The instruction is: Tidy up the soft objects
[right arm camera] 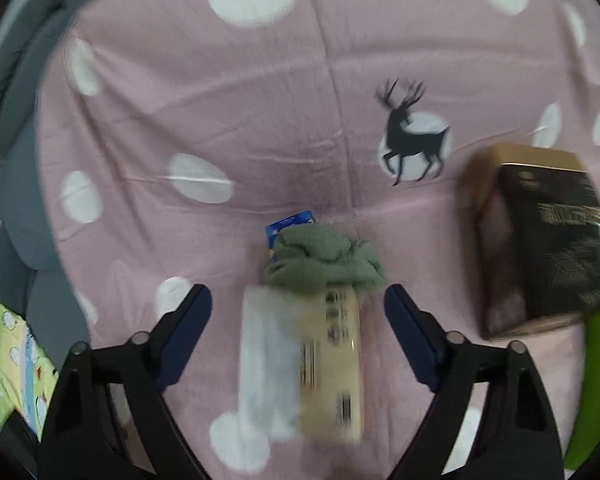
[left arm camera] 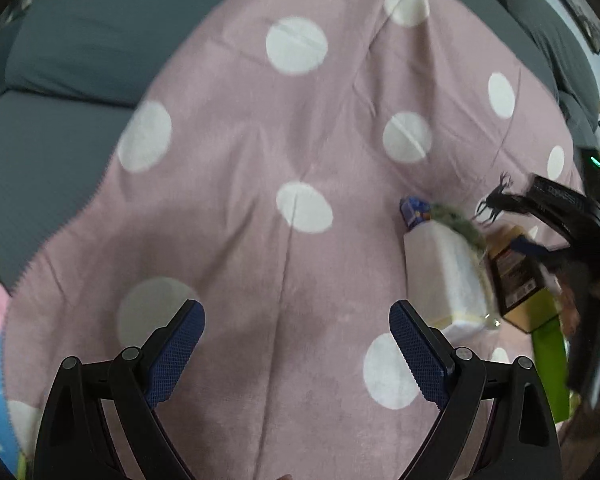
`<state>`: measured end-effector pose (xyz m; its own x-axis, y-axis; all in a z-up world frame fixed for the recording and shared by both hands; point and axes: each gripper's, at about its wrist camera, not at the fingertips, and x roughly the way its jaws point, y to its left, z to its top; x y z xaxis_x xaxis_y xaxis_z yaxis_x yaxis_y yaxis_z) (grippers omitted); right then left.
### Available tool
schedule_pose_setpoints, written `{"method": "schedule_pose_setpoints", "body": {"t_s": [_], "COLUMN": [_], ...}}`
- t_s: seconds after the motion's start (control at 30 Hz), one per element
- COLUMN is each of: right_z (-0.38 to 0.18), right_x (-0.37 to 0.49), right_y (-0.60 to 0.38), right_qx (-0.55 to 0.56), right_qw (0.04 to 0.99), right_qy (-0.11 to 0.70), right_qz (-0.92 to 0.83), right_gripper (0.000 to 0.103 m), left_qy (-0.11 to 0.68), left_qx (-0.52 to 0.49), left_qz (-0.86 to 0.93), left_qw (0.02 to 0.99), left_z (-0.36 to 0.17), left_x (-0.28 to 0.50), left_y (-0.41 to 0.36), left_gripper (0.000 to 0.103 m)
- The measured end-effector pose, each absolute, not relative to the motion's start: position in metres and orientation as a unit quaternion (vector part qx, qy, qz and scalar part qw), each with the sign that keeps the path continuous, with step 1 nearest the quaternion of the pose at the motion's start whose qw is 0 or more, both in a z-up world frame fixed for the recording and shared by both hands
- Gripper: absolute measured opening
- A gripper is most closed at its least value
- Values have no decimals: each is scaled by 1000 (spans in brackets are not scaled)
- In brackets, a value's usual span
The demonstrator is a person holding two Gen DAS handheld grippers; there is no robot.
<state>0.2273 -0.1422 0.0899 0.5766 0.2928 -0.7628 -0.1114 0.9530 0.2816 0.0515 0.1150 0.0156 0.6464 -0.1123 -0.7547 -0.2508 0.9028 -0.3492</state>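
Soft green-grey fabric, a crumpled cloth (right arm camera: 324, 258), sits bunched on the far end of a white and cream plastic-wrapped pack (right arm camera: 300, 360) that lies flat on the pink blanket with white polka dots (right arm camera: 260, 120). A small blue packet (right arm camera: 288, 226) peeks out just behind the cloth. We judge that the soft things have been gathered here in the middle of the blanket so they can be taken one at a time. Our right gripper (right arm camera: 298, 312) hangs over the pack with its jaws wide on either side of it, holding nothing, lined up as if for a grasp. To its right stands a black and gold cardboard box (right arm camera: 548, 240), apart from the pile. Our left gripper (left arm camera: 296, 344) is also wide and empty over bare blanket, leaving the pack (left arm camera: 444, 276) to its right.
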Motion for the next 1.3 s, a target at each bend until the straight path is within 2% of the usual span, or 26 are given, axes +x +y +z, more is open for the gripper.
{"method": "schedule_pose_setpoints", "body": {"t_s": [0.07,0.17,0.3,0.37,0.53,0.7,0.8,1.07,1.3], "right_z": [73,52,38,43,97,156,163,100,19], "right_x": [250,271,280,275,238,164,119,28,18], "right_y": [-135,-129,-125,-131,-144,-159,-168,-162,-160], "right_qx": [90,86,75,104,101,99,97,108,153], "right_qw": [875,863,863,864,899,915,912,875,819], "right_qy": [465,488,492,479,409,352,343,398,499], "right_qz": [99,95,89,115,120,170,202,256,239], "right_gripper": [71,61,21,13,13,13,13,13,16], "left_qy": [428,437,433,433,420,414,412,423,444], "left_qx": [-221,-232,-221,-215,-217,-206,-205,-187,-174], "left_qz": [35,9,7,16,4,7,-4,-9,-25], "left_qw": [876,869,874,875,881,886,888,887,879], "left_z": [8,3,7,9,22,38,46,51,43], "left_x": [54,56,54,53,44,32,19,-11,-30], "left_y": [111,106,99,96,89,82,76,60,48], "left_gripper": [94,94,94,94,94,94,94,94,94]}}
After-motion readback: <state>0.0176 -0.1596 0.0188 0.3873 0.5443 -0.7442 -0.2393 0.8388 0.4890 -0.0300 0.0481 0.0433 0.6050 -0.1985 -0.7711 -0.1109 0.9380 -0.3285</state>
